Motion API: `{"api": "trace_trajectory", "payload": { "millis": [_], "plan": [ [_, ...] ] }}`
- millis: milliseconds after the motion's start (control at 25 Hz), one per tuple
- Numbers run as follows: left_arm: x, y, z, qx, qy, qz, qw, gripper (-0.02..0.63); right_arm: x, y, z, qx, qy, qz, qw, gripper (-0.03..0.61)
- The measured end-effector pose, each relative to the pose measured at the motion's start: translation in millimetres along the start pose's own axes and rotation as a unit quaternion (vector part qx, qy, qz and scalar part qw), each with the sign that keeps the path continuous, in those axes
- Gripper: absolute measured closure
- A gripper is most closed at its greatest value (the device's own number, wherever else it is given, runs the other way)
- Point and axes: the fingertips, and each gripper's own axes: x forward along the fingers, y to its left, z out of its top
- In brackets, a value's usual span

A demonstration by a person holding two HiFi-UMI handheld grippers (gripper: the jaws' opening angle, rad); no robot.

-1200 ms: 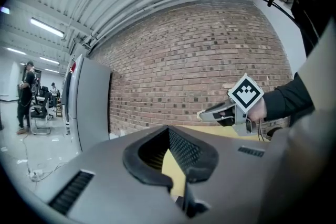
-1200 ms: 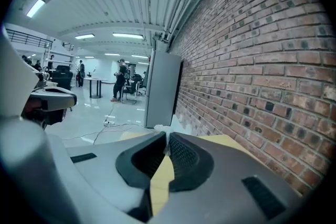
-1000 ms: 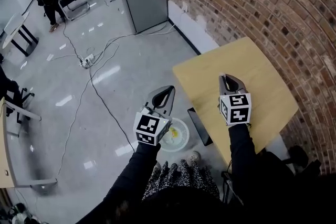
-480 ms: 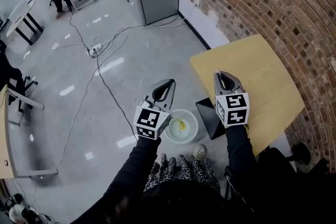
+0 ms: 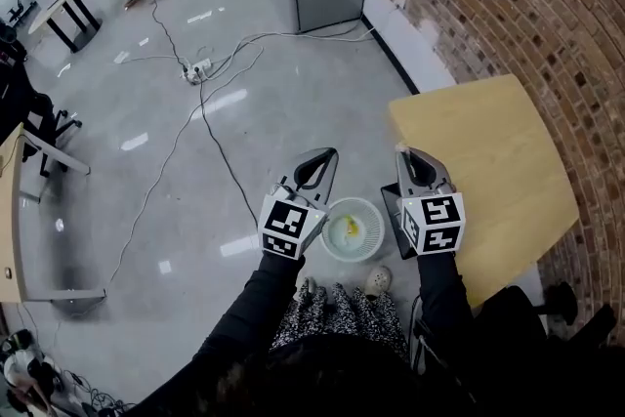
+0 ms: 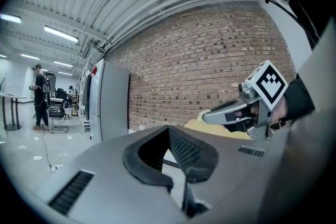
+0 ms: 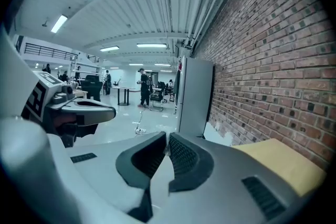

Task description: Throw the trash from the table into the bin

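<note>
Right gripper (image 5: 403, 156) hangs over the counter (image 5: 488, 161) edge next to the white bin (image 5: 325, 239), jaws closed on what looks like a small pale scrap (image 6: 202, 113) pinched at the tips. It is probably placed there to drop the scrap in. Left gripper (image 5: 324, 159) is level over the floor on the bin's other side, jaws closed on nothing, just idle. Count: one bin, one yellow piece of trash (image 5: 350, 229) already inside, one scrap held. No trash shows on the counter.
</note>
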Motion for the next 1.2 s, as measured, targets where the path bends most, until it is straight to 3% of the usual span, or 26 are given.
{"api": "trace_trajectory", "payload": {
  "millis": [480,680,880,1200],
  "plan": [
    [-8,3,-51,-0.017,0.032,-0.003,0.9993,0.607,20,35,-53,0.004,0.030,0.047,0.998,0.557],
    [-6,-1,-80,-0.022,0.050,-0.004,0.9985,0.607,26,44,-92,0.011,0.052,0.062,0.997,0.557],
    [-8,4,-109,-0.033,0.072,0.009,0.9968,0.607,37,61,-132,-0.016,0.087,0.101,0.991,0.557],
    [6,-3,-138,-0.033,0.081,0.018,0.9960,0.608,49,64,-186,-0.001,0.120,0.130,0.984,0.557]
  ]
}}
